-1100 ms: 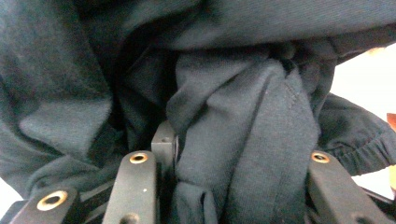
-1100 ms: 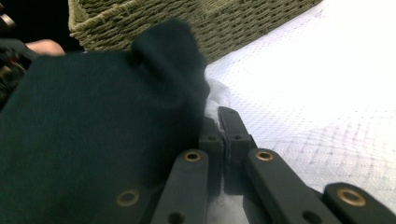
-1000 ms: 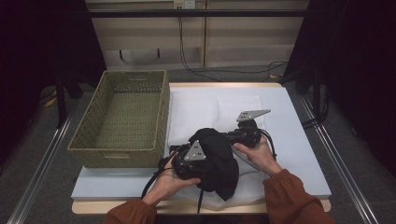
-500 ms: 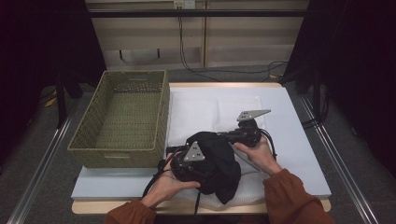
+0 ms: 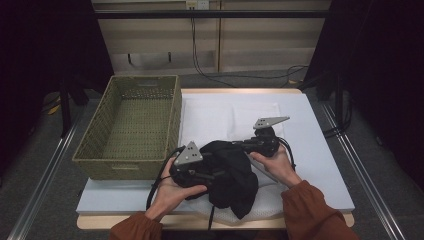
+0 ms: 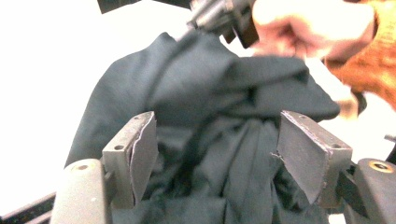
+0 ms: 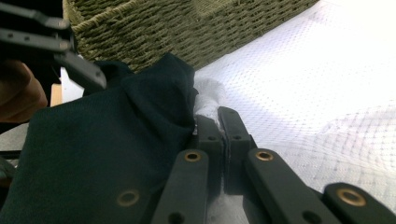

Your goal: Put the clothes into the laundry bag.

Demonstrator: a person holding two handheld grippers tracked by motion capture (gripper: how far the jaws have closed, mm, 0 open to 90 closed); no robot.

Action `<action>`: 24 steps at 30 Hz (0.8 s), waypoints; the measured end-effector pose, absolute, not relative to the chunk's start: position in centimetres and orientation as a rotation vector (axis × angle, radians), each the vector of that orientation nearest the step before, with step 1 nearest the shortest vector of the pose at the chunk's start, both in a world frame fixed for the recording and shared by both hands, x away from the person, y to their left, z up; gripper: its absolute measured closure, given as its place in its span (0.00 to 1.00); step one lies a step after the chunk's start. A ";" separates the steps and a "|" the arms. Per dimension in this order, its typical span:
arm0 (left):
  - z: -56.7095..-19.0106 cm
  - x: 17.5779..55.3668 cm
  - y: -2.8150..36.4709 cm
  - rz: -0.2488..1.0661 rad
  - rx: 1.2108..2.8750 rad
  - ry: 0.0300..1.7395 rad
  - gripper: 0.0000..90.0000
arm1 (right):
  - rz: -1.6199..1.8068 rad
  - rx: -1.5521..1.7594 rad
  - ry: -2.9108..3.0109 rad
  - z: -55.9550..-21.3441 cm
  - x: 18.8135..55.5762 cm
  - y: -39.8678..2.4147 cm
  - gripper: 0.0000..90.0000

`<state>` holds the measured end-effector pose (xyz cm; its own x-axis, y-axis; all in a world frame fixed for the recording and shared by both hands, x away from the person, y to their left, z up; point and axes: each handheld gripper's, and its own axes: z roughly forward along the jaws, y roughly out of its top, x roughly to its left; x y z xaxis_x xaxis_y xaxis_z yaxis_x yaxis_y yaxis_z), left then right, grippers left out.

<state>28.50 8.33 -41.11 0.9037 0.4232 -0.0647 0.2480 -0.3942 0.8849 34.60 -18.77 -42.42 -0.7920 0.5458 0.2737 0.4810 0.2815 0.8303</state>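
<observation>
Along the counter's (image 5: 320, 145) left edge the wicker basket (image 5: 131, 125) sits empty. Left hand-held gripper (image 6: 217, 154): jaws just spread, pads off the black garment (image 5: 230, 172) bunched between them near the front edge. Right hand-held gripper (image 7: 219, 123): clamped on white mesh, garment alongside. Garment unfolded, not basketed.

Rust-orange sleeves (image 5: 310, 207), black claws, grey plates (image 5: 189, 154)
</observation>
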 end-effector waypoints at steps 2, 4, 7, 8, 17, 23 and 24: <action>-41.2 29.0 8.0 0.230 2.010 0.495 0.28 | 1.562 0.987 2.464 -42.4 34.6 -18.7 0.98; -41.5 29.5 7.5 0.242 2.028 0.505 0.26 | 1.563 0.987 2.469 -42.5 34.7 -18.7 0.98; -42.2 30.0 6.7 0.233 2.056 0.507 0.26 | 1.564 0.994 2.470 -42.5 34.7 -18.6 0.98; -42.4 30.1 6.2 0.236 2.076 0.500 0.27 | 1.560 0.989 2.472 -42.5 34.7 -18.6 0.98; -43.6 30.9 4.6 0.145 2.162 0.469 0.90 | 1.556 0.985 2.482 -42.6 34.6 -18.4 0.98; -43.6 30.6 3.6 0.127 2.179 0.459 0.95 | 1.570 0.990 2.471 -42.4 34.6 -18.4 0.98; -43.7 30.6 3.5 0.116 2.175 0.458 0.95 | 1.576 0.989 2.469 -42.3 34.6 -18.5 0.98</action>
